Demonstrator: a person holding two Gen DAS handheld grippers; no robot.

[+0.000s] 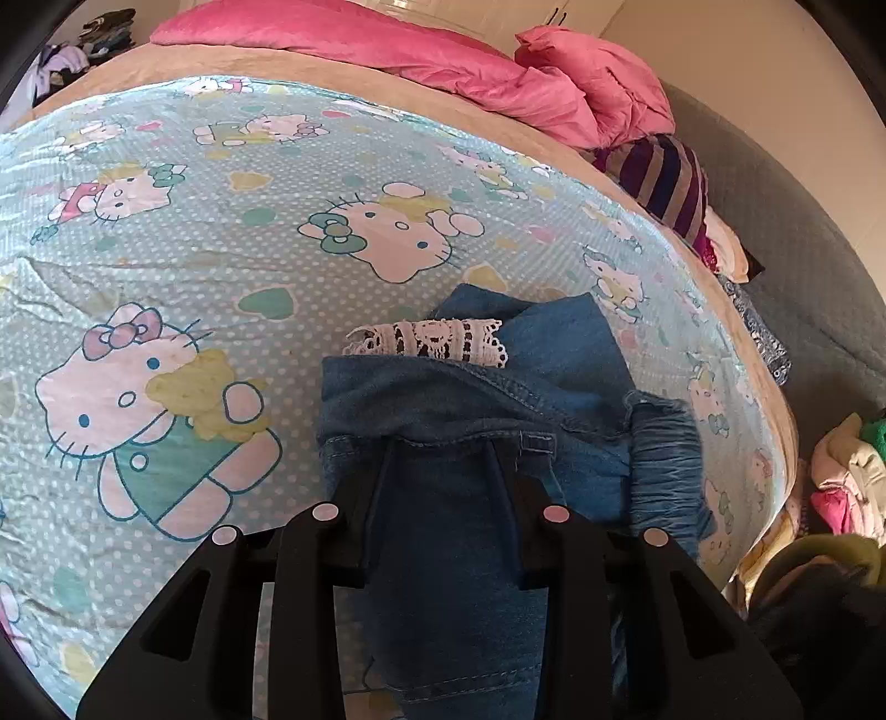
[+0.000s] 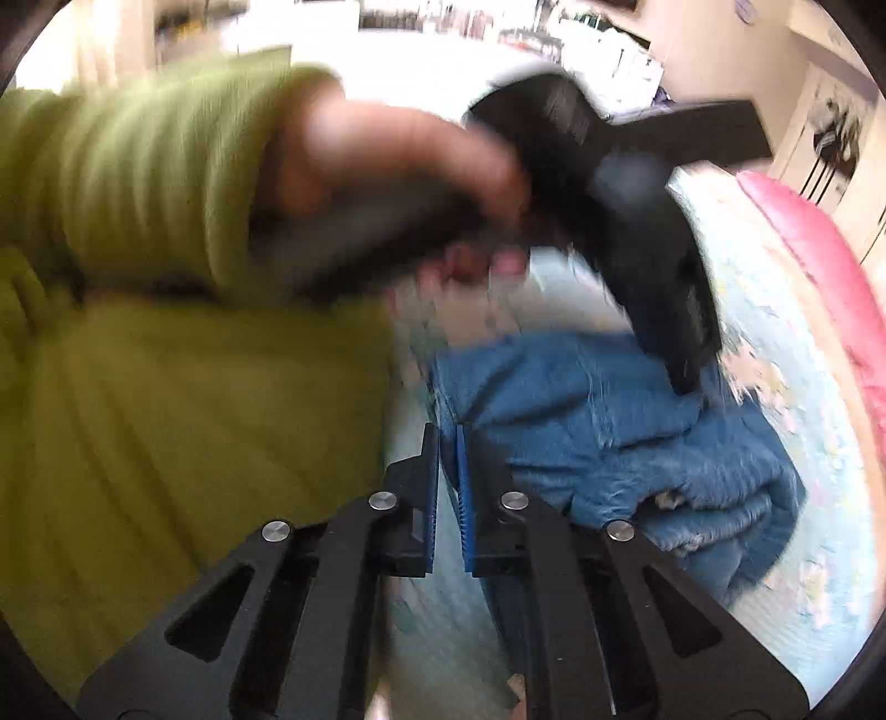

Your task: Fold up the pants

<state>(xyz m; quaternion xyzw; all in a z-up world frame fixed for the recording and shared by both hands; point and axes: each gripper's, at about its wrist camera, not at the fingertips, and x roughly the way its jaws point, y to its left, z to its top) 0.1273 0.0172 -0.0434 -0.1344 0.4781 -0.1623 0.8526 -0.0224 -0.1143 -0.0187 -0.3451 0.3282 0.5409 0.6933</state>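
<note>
The left claw is clamping a thick bunch of the denim pants near the waistband, low in the centre of the left wrist view, its fingers pressing in on both sides of the fabric. The right claw is sitting closed in the lower middle of the blurred right wrist view, its blue pads almost meeting at the near edge of the pants; whether cloth is caught between them cannot be told.

The pants are lying crumpled on the cartoon-cat bedsheet, lace trim showing at the folded edge. For a clean fold, both grips probably need to be holding matching waistband corners, lifting evenly so the legs hang straight. The left hand in its green sleeve is filling the upper left, with a pink duvet beyond.
</note>
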